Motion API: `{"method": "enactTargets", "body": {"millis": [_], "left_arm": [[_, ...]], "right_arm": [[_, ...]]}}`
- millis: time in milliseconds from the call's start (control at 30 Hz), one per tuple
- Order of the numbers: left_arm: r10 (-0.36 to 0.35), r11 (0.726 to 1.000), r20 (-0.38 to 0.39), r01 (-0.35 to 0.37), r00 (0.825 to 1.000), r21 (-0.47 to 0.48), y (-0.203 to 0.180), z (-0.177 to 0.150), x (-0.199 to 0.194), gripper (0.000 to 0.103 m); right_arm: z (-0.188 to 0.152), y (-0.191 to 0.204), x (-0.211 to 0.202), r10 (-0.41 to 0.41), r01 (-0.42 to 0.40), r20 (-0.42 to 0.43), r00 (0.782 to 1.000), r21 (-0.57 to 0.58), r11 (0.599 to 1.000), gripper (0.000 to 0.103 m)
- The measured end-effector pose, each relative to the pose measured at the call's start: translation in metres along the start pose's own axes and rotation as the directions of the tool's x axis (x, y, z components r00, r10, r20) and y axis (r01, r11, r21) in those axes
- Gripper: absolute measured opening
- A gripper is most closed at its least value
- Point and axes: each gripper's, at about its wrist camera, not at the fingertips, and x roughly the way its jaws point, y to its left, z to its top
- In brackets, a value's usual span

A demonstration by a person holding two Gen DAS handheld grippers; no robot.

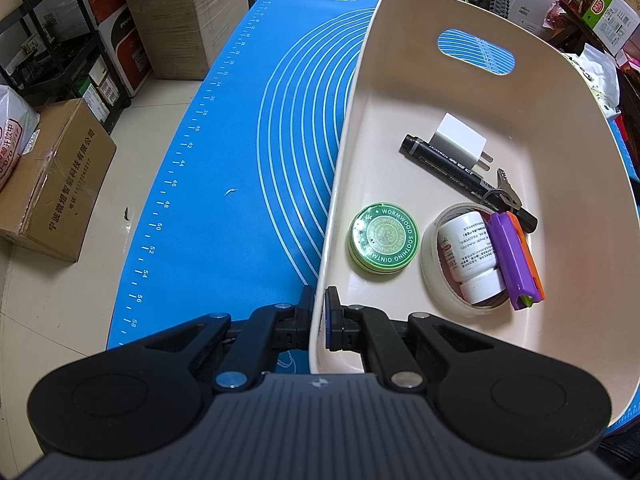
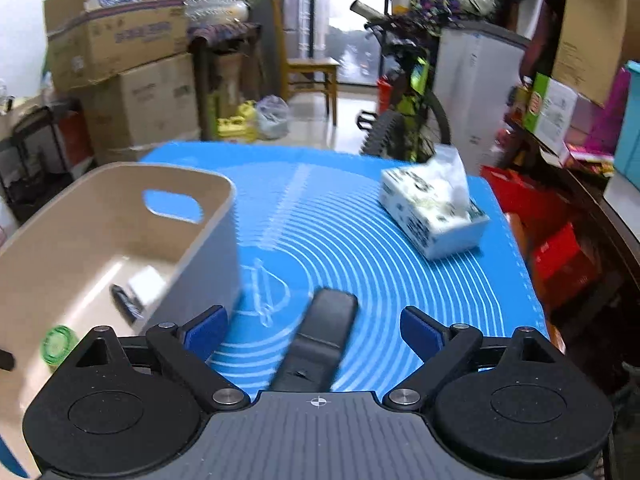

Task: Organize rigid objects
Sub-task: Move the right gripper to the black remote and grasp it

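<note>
In the left wrist view my left gripper is shut on the near wall of a cream basket. Inside lie a green ointment tin, a black marker, a white charger plug, keys, a tape roll with a white bottle in it, and a purple and orange piece. In the right wrist view my right gripper is open above the blue mat. A long black object lies between its fingers, and neither pad touches it.
A tissue box sits on the mat's far right. The basket stands left of my right gripper. Cardboard boxes, a bicycle and shelves crowd the floor around the table.
</note>
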Motion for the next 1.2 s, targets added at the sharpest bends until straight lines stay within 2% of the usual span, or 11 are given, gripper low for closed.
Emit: {"method": "enactTargets", "body": {"millis": [167,600,833,1200], "left_arm": [[0.0,1.0,0.0,0.0,1.0,0.0,0.0,0.0,0.0,0.006],[0.0,1.0,0.0,0.0,1.0,0.001,0.0,0.0,0.0,0.006],[0.0,1.0,0.0,0.0,1.0,0.0,0.0,0.0,0.0,0.006],[0.002,1.0,0.0,-0.002,1.0,0.001,0.0,0.0,0.0,0.007]], "right_arm": [[-0.009,-0.01,0.018,-0.039,0.04,-0.047,0.998,0.017,0.999,0.097],[-0.027,0.0,0.06,-0.029,0.033,-0.153,0.988,0.018,0.999,0.098],[-0.034,0.012,0.074,-0.043,0.044,-0.176,0.984,-0.003,0.999,0.098],[-0.035,0.011,0.082,-0.068,0.068,-0.159,0.985,-0.007,0.998,0.098]]}}
